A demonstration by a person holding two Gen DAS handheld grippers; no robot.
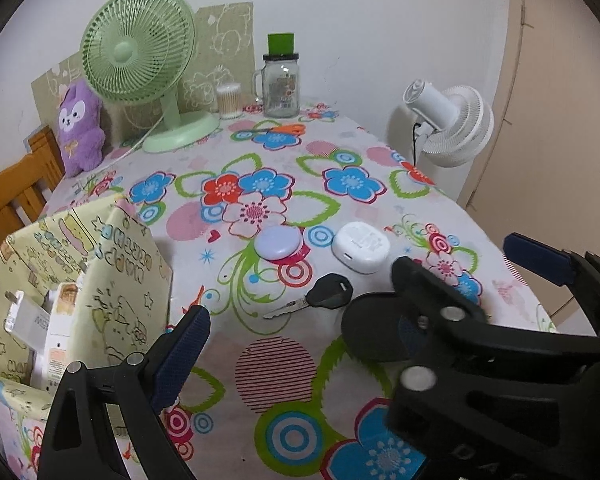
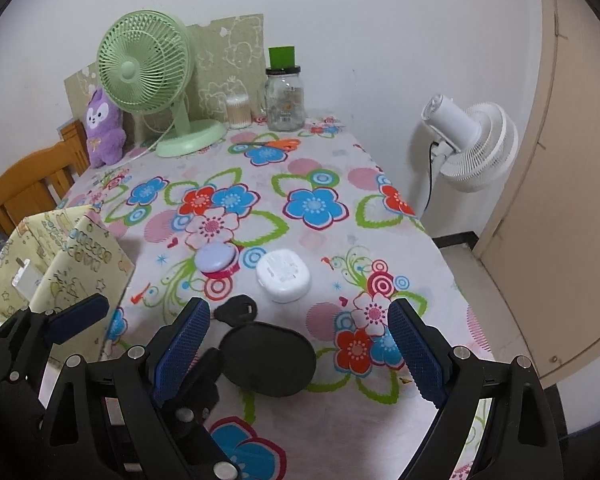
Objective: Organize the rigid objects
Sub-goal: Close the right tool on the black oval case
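Note:
On the flowered tablecloth lie a black oval case [image 1: 370, 332] [image 2: 268, 360], a key with a black head [image 1: 326, 292] [image 2: 238, 309], a lilac round disc [image 1: 278, 242] [image 2: 216, 258] and a white rounded case [image 1: 362, 246] [image 2: 284, 274]. My right gripper [image 2: 298, 312] stands open, its blue pads either side of the black case and not touching it. Just to its left, my left gripper [image 1: 300, 326] is open too, above the key and the case's left side. Its right pad is mostly hidden behind the right gripper [image 1: 460, 256]. A yellow-green patterned box [image 1: 120, 280] [image 2: 88, 264] at the left holds a white charger.
At the back stand a green desk fan [image 1: 140, 44], a purple plush [image 1: 80, 128], a cotton-swab tub [image 1: 229, 98] and a glass jar [image 1: 282, 84], with orange scissors [image 1: 284, 130] in front. A white fan [image 1: 452, 124] stands beyond the table's right edge. A wooden chair [image 1: 16, 196] is at the left.

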